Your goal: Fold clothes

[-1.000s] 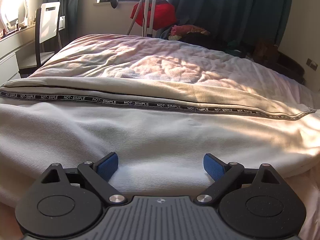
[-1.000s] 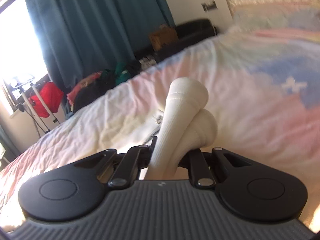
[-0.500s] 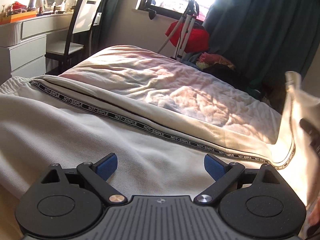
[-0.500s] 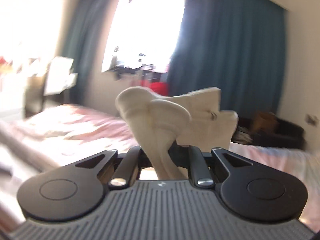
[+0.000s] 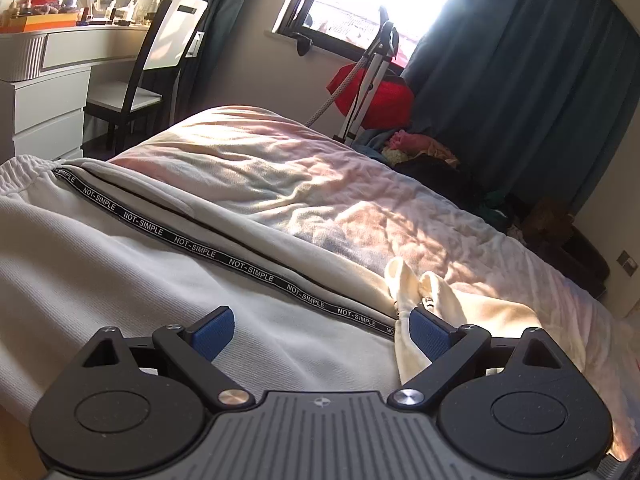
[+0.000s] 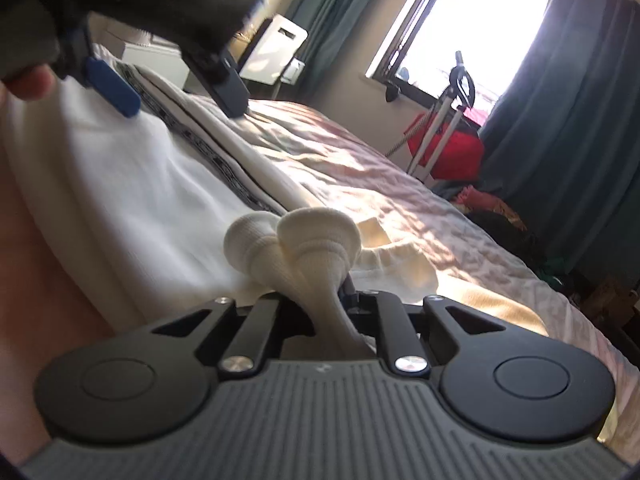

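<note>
Cream trousers (image 5: 120, 264) lie spread across the near side of the bed (image 5: 304, 184), long axis running left to right in the left wrist view, following the black printed side stripe (image 5: 224, 254) from the waistband end at far left down to the cuff end at right. Right tongs (image 6: 320, 300) are clenched on the bunched cuff end (image 6: 296, 236); the ribbed fabric bulges out in two lobes just past the fingertips. In the left view the same pinched bunch (image 5: 412, 284) sits right beside the right-hand blue pad (image 5: 428, 336) of the left tongs (image 5: 320, 330), which are released, pads well apart, nothing between them, hovering over the mid-leg cloth. So the key relation: held cuff is at the right end of the long axis, waistband far off to the left, and the left tongs are between the two, nearer the cuff. Left tongs also show at upper left of the right wrist view (image 6: 168, 76), blurred, above the white cloth, a fingertip of the person (image 6: 28, 84) at the frame edge. Judgement: the fold is likely lengthwise, cuff carried along the stripe toward the waistband; the right hand has the cloth, the left is free to pin or take a second point. Risk: a single-point grip lets the leg twist or the layers slip apart.
</note>
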